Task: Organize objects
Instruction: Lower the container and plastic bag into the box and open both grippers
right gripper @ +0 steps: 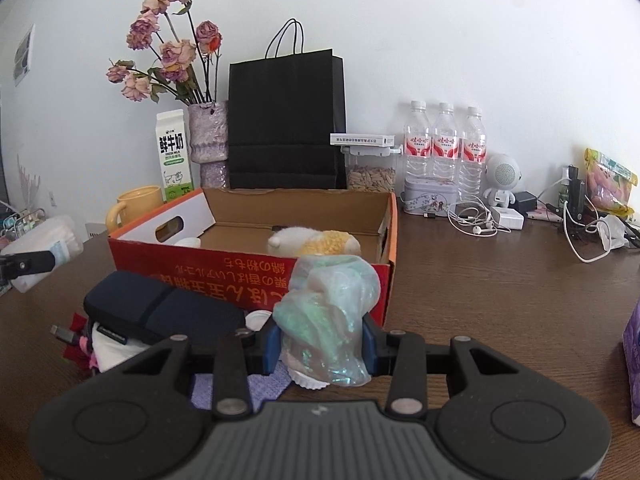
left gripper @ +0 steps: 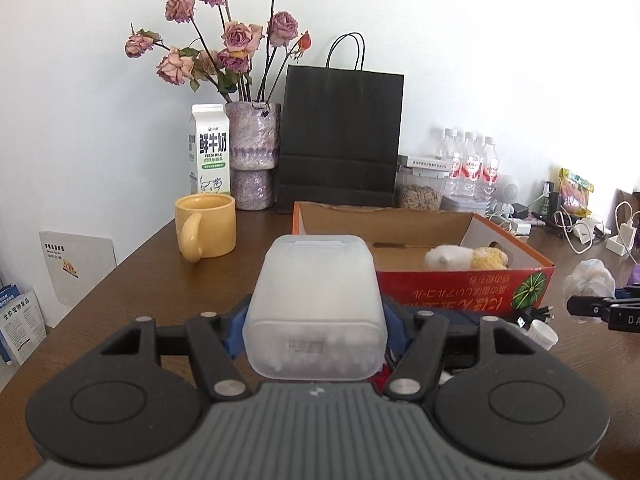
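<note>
My left gripper (left gripper: 314,326) is shut on a frosted white plastic box (left gripper: 316,308) and holds it above the table, just in front of the red cardboard box (left gripper: 460,286). My right gripper (right gripper: 320,346) is shut on a crumpled iridescent plastic bag (right gripper: 328,312), close to the red cardboard box's front wall (right gripper: 248,280). Inside the box lies a white and yellow plush toy (right gripper: 316,242), also seen in the left wrist view (left gripper: 466,258). The frosted box also shows at the far left of the right wrist view (right gripper: 42,246).
A dark pouch (right gripper: 160,310), cables and cloth lie left of my right gripper. A yellow mug (left gripper: 206,226), milk carton (left gripper: 209,152), vase of roses (left gripper: 254,156), black paper bag (left gripper: 340,140), water bottles (right gripper: 444,148) and chargers (right gripper: 508,216) stand behind.
</note>
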`<control>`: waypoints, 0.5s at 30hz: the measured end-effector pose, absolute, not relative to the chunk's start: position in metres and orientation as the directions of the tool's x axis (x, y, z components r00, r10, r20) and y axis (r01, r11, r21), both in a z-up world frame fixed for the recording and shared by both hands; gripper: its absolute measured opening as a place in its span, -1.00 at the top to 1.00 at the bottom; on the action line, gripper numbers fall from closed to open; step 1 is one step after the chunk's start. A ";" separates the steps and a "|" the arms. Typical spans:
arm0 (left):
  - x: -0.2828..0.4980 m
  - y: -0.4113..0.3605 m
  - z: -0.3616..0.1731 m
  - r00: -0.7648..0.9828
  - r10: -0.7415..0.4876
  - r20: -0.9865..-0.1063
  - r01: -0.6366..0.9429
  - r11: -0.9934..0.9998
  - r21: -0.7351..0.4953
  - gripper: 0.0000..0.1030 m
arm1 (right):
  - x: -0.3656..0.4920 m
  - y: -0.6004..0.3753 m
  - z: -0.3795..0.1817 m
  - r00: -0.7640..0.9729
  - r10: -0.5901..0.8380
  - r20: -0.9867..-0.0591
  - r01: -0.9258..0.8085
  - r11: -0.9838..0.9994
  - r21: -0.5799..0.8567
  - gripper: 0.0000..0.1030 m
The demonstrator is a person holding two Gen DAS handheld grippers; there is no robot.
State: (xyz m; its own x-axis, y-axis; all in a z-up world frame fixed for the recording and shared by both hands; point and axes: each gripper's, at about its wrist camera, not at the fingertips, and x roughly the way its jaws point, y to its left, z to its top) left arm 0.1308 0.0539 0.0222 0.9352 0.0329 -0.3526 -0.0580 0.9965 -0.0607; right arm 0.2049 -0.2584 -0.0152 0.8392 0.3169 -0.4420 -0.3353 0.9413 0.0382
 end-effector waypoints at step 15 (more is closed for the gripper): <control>0.178 0.019 0.054 0.949 -0.019 -0.316 -0.009 0.996 -0.087 -0.27 | 0.231 -0.204 0.019 0.838 0.389 -0.382 -0.408 0.912 0.035 0.26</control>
State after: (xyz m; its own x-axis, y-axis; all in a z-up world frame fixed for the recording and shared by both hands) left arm 0.1780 0.0188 0.0544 0.9486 -0.0189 -0.3159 -0.0090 0.9962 -0.0868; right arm 0.2305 -0.2039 0.0193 0.8382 0.3894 -0.3818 -0.4080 0.9123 0.0349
